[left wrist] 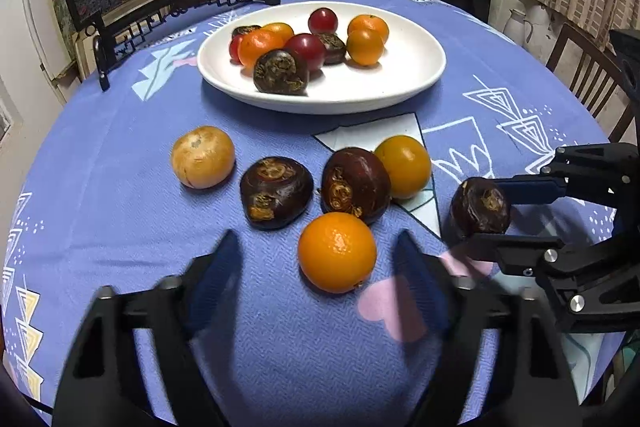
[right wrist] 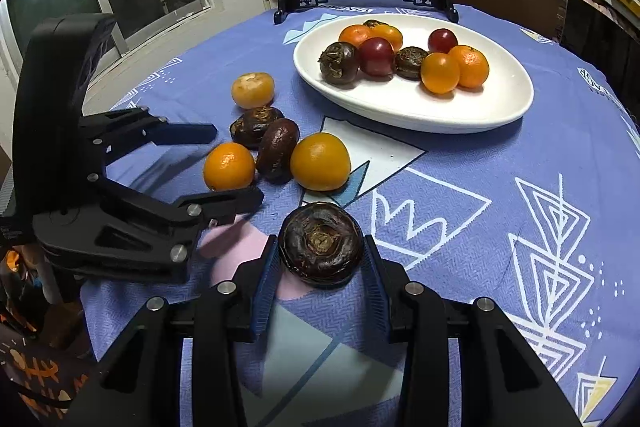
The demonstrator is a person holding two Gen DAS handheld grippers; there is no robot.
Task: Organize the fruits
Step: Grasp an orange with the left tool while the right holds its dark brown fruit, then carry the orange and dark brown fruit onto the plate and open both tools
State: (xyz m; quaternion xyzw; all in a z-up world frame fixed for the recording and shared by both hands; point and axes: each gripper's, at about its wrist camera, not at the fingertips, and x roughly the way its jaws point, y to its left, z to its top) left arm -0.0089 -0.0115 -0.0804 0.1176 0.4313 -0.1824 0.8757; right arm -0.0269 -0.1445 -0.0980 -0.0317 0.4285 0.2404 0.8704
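Fruit lies partly on the white plate (right wrist: 460, 115) and partly loose on the counter (right wrist: 520, 163). The right tool (right wrist: 322, 259) clamps a dark water chestnut (right wrist: 321, 243) between its blue pads, low over the cloth. The left tool (left wrist: 320, 267) stands spread around a small orange (left wrist: 337, 251), not touching it. Best to lift the chestnut straight up, carry it clear of the loose pile, and set it down gently in the plate's bare part so nothing rolls.

1. Left tool (left wrist: 316, 267): matte black plastic frame with open triangular cutouts in both arms.
2. Its fingers (left wrist: 218, 279) carried dark blue pads, blurred in its own view.
3. Right tool (right wrist: 320, 263): same black frame, round silver screw heads at the joints.
4. Its fingers (right wrist: 266, 291) had blue ribbed pads.
5. Seen from the right wrist, the left tool had a tall black housing behind it.
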